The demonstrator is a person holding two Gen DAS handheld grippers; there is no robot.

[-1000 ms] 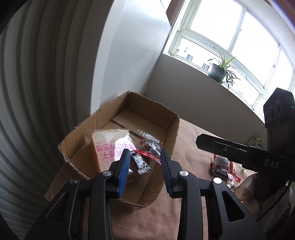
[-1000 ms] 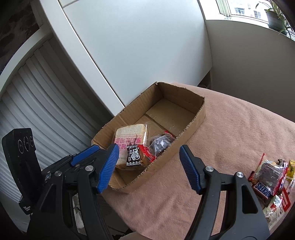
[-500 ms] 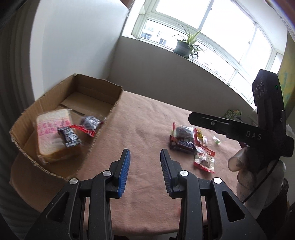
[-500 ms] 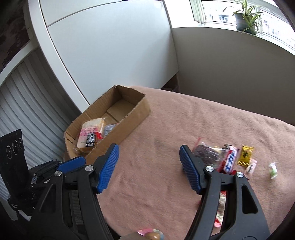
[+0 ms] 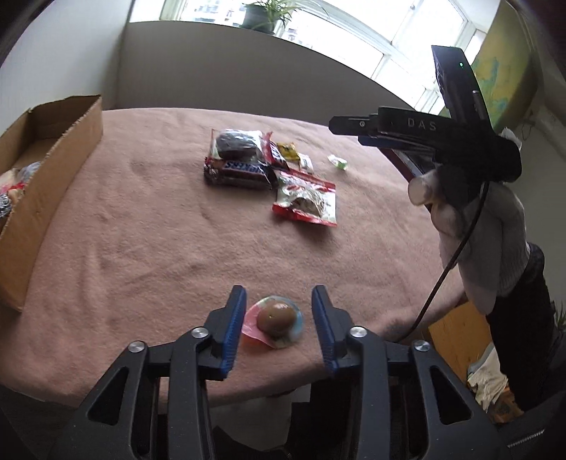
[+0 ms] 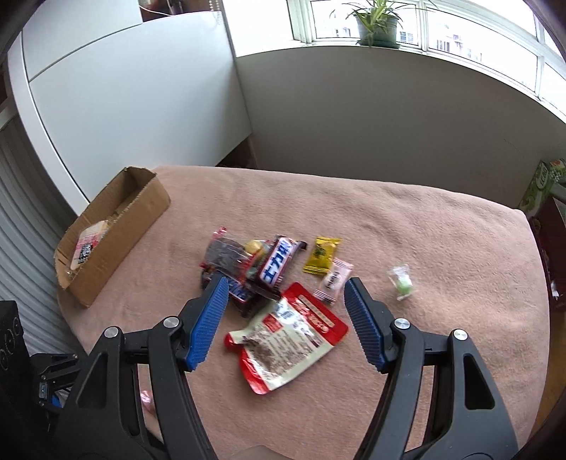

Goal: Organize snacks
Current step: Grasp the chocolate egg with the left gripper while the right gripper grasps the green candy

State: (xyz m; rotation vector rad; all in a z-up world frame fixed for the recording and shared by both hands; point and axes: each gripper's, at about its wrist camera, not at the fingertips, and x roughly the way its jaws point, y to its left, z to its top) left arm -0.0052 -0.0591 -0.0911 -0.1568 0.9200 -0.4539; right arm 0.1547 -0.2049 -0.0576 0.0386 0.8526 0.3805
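My left gripper (image 5: 278,304) hangs low over the table's near edge, its jaws opening. A round brown snack in a clear pink-edged wrapper (image 5: 276,320) lies between the blue pads, which do not press on it. My right gripper (image 6: 286,286) stands open above a red and white pouch (image 6: 286,339), with nothing held. Behind the pouch lies a pile with a Snickers bar (image 5: 244,170), a dark snack in a clear bag (image 5: 237,143) and a blue-lettered bar (image 6: 277,263). The cardboard box (image 6: 116,230) at the left holds a few packets.
A yellow sweet (image 6: 322,254), a pink and white one (image 6: 334,279) and a green one (image 6: 401,279) lie right of the pile on the pink-brown cloth (image 6: 424,230). A white cabinet (image 6: 123,88) stands behind the box. A potted plant (image 6: 376,21) sits on the windowsill.
Both grippers swung away from the box towards the snack pile on the cloth. The left jaws widened and now stand on either side of the round wrapped snack. The right jaws kept their width.
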